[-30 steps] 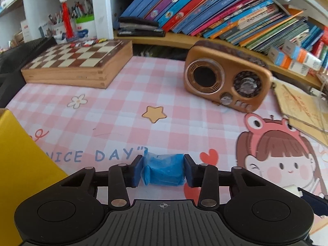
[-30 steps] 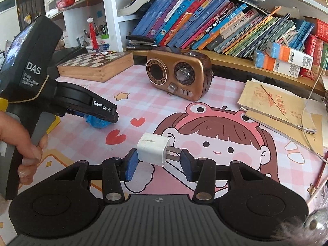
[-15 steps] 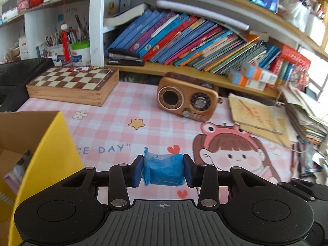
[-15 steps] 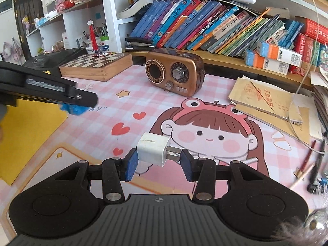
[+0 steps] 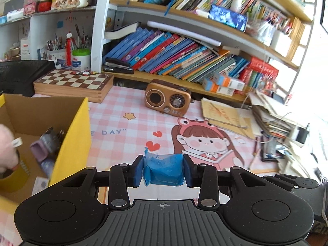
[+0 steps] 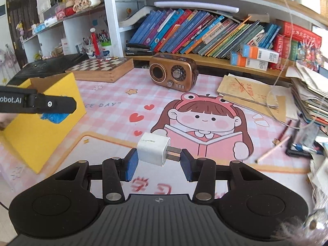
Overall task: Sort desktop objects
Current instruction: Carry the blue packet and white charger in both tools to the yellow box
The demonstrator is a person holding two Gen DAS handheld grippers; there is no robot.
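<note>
Left gripper [image 5: 163,171], jaws pinching a blue packet [image 5: 163,170] by its ends, was held above the surface beside the yellow box [image 5: 69,143], apparently for dropping in. Right gripper [image 6: 156,161] pinched a white charger [image 6: 153,148] between body and prongs, clear of the surface, presumably awaiting its turn.

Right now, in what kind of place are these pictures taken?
Most likely a home study desk, perhaps a child's: a bookshelf packed with leaning books, a cartoon desk mat, and a chessboard box beside a pen holder.
</note>
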